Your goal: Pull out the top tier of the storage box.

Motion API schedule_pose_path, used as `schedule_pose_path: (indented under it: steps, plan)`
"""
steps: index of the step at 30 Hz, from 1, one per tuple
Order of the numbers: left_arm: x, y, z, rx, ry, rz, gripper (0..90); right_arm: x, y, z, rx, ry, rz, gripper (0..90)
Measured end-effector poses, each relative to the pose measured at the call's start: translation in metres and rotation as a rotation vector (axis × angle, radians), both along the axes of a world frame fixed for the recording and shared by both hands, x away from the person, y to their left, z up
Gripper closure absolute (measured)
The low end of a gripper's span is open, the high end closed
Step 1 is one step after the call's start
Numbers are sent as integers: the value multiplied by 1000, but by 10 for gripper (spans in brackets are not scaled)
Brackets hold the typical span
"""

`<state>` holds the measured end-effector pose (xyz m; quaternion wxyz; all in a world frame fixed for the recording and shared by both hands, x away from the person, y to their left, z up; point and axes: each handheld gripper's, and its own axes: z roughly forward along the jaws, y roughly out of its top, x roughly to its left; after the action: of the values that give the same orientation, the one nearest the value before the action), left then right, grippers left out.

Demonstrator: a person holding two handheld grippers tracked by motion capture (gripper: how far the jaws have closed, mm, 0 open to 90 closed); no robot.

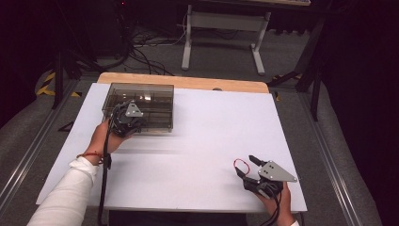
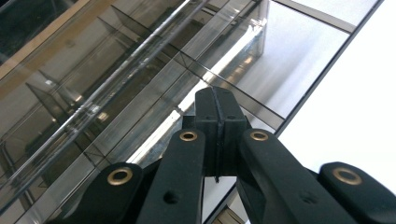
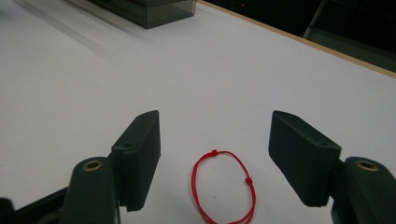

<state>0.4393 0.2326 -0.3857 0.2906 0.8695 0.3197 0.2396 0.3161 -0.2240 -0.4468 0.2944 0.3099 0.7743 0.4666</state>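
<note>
A thin red string loop (image 3: 214, 152) lies flat on the white table (image 3: 233, 70). My right gripper (image 3: 217, 140) stands open around it, one pad on each side, neither touching it. From the high view the red loop (image 1: 235, 163) sits near the table's front right, between the jaws of the right gripper (image 1: 245, 165). A smoked clear compartment box (image 1: 155, 101) stands at the back left. My left gripper (image 1: 129, 115) is at its front left part, and the left gripper's (image 2: 215, 100) pads are shut together with nothing between them, over the box (image 2: 116, 84). Whether they touch the box, I cannot tell.
The white table top (image 1: 202, 132) runs wide between the box and the loop. A corner of the box (image 3: 159, 11) shows far off in the right gripper view. A wooden edge (image 1: 188, 81) borders the back. Cables and a stand's legs (image 1: 221, 42) lie on the floor beyond.
</note>
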Motion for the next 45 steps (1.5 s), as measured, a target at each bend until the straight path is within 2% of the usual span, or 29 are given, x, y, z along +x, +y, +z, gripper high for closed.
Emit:
schedule_pose_path:
  steps: [4,8,13,20,25,30,33,35,36,40,42,45]
  plan:
    - [-1,1,1,6,9,-4,896,0,0,1,-1,0,-3,349]
    - [-3,0,2,28,-7,-3,894,0,-1,1,-1,4,-7,344]
    - [-10,6,13,-4,-90,11,878,0,-3,2,-5,8,-11,341]
    - [-28,16,21,-42,-149,14,870,5,-4,-2,-3,82,-32,341]
    - [-42,24,22,-63,-191,18,844,7,-4,-3,1,104,-35,334]
    - [-60,29,18,-84,-240,23,746,8,-4,-3,-13,123,-35,346]
    - [-74,33,12,-82,-270,19,648,10,-6,-4,-20,159,-32,374]
    - [-81,36,7,-108,-281,12,604,12,-9,-6,-28,183,-34,380]
    - [-85,38,2,-121,-290,13,548,13,-9,-6,-30,196,-31,384]
    - [-100,43,-16,-119,-350,38,347,18,-12,-7,-28,235,-46,392]
    - [-106,47,-23,-151,-350,27,287,21,-13,-8,-32,252,-58,410]
    - [-114,50,-31,-159,-361,7,219,24,-14,-8,-28,271,-68,461]
